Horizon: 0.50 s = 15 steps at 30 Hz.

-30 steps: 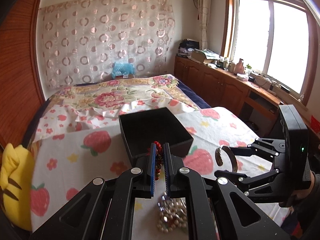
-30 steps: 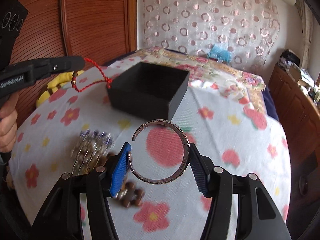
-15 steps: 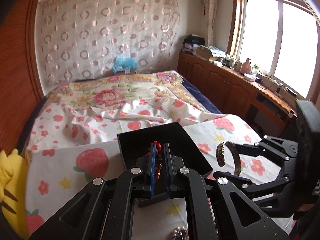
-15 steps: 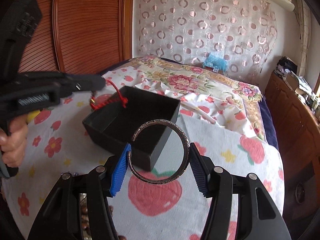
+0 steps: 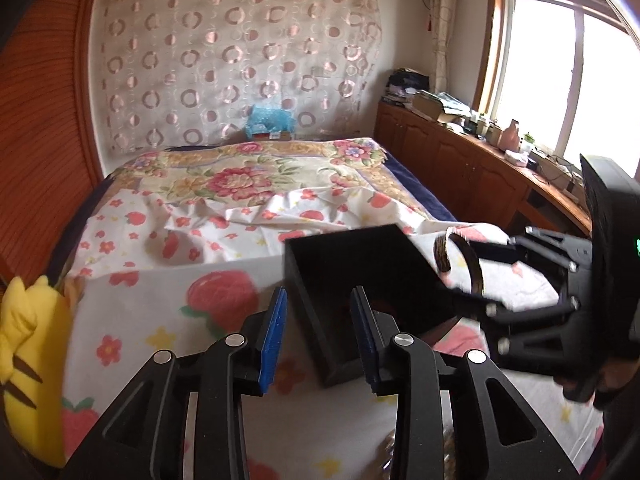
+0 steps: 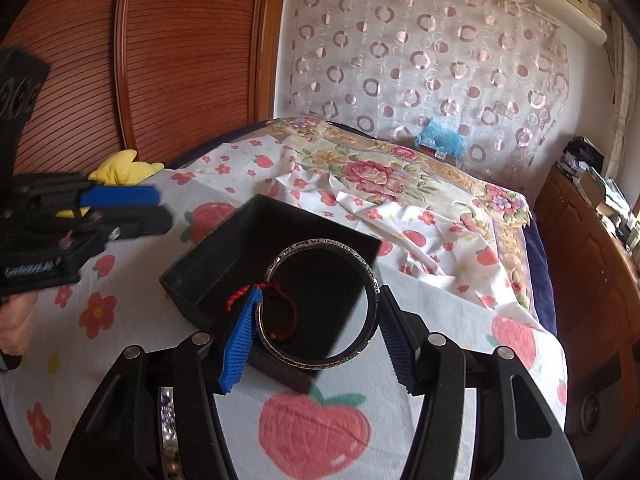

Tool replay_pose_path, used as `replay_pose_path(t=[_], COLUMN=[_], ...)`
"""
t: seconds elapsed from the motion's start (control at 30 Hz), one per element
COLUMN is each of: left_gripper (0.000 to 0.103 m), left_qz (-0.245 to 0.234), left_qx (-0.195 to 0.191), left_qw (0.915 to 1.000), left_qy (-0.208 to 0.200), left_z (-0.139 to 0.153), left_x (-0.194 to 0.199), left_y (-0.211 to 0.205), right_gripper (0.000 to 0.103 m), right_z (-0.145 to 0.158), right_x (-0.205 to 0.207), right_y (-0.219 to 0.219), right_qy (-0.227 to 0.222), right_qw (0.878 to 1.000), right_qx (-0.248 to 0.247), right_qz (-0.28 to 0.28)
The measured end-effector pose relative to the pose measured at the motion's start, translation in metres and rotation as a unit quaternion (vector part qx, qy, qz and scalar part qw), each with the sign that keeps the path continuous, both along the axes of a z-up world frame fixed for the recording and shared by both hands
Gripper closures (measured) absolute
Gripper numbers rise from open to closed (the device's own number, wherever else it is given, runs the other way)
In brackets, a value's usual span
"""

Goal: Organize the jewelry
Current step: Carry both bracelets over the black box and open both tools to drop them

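A black open box stands on the strawberry-print cloth; it also shows in the left wrist view. A red cord bracelet lies inside the box. My right gripper is shut on a silver open bangle and holds it over the box's near corner; the bangle also shows in the left wrist view. My left gripper is open and empty, just left of the box; it also shows in the right wrist view.
A yellow plush toy lies at the cloth's left edge. More beaded jewelry lies on the cloth under my right gripper. The bed runs behind, and wooden cabinets stand on the right.
My left gripper has opened and let the red cord bracelet fall into the box, then drawn back to the left. My right gripper has carried the bangle forward over the box.
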<state>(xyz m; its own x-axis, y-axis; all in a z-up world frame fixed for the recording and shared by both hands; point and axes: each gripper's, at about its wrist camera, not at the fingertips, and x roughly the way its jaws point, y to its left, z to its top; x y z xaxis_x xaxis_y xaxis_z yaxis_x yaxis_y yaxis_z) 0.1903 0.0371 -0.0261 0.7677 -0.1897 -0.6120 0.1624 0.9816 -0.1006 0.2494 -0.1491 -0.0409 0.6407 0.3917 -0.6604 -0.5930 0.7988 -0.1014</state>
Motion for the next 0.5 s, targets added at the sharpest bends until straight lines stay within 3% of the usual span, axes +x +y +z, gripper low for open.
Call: replay_pose_path(t=[0.5], left_gripper=[0.071], left_qz=[-0.01], left_qx=[-0.01], left_qw=[0.9995], left_qy=[0.03], left_z=[-0.031], left_x=[-0.037], left_y=[0.014], right_gripper=[0.041], right_z=[-0.016], right_x=[0.014], right_y=[0.031], right_qy=[0.016], right_qw=[0.999], right_qx=[-0.04], right_qz=[0.012])
